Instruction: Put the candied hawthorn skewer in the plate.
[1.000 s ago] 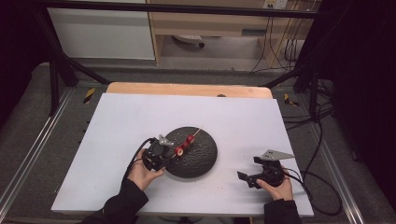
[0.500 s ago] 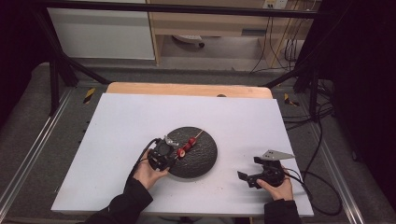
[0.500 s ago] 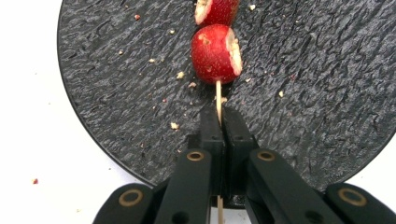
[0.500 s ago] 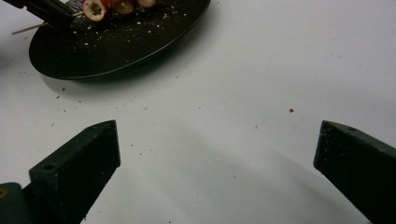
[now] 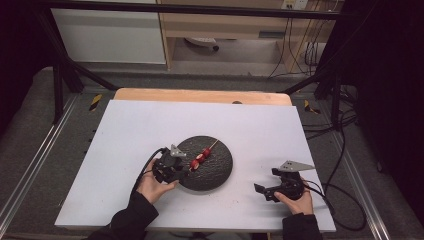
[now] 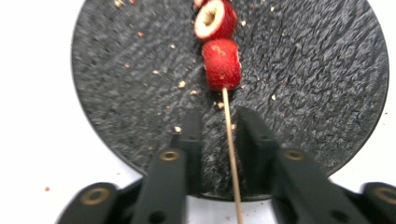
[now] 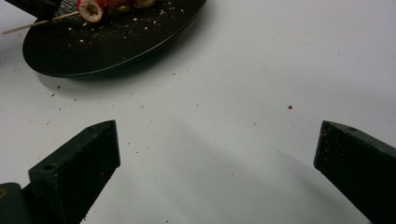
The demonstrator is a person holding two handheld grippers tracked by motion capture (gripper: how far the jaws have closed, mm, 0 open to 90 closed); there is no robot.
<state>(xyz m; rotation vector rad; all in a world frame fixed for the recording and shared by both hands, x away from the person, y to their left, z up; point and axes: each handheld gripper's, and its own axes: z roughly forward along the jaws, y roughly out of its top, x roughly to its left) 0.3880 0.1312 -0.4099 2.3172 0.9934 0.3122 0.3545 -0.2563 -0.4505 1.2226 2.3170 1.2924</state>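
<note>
High view: your left tool (image 5: 181, 169) sits at the near-left rim of the dark plate (image 5: 220, 172), aligned with the skewer (image 5: 202, 157) of red fruit pieces lying across the plate; your right tool (image 5: 267, 191) rests well apart on the white tabletop (image 5: 125, 130), clear of the work.

Left gripper view: the bare stick (image 6: 230, 140) runs between your jaws, which stand slightly parted, not gripping, so the plate carries the skewer.

Right gripper view: your jaws gape wide, grasping nothing; the plate lies far left.
</note>
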